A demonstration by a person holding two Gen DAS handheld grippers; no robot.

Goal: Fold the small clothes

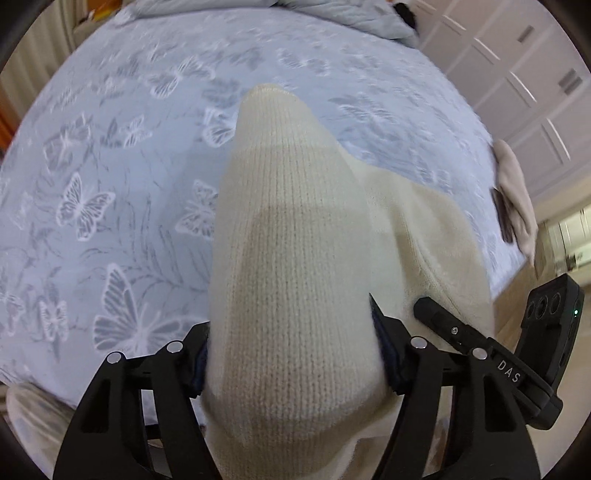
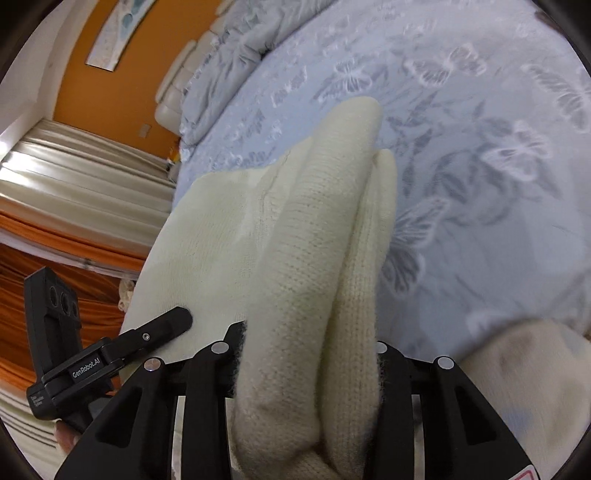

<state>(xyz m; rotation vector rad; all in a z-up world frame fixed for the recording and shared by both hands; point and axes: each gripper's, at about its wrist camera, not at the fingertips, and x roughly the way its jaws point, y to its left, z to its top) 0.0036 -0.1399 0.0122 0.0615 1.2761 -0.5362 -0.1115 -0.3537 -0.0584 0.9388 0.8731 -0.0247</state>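
Observation:
A cream knitted garment (image 1: 295, 240) hangs bunched above the butterfly-print bed sheet (image 1: 110, 166). In the left wrist view my left gripper (image 1: 291, 332) is shut on it, a thick fold filling the gap between its pads. One finger of the right gripper (image 1: 443, 321) lies against the same cloth at the lower right. In the right wrist view the garment (image 2: 314, 240) runs forward in two rolled folds, and my right gripper (image 2: 310, 339) is shut on them. A finger of the left gripper (image 2: 166, 325) touches the flat part of the cloth at the left.
A grey duvet (image 1: 351, 14) is heaped at the bed's far end. A beige cloth (image 1: 517, 192) lies at the bed's right edge, before white cupboard doors (image 1: 517, 74). Another pale garment (image 2: 535, 387) sits on the sheet near the right gripper. Curtains (image 2: 74, 184) and an orange wall stand beside the bed.

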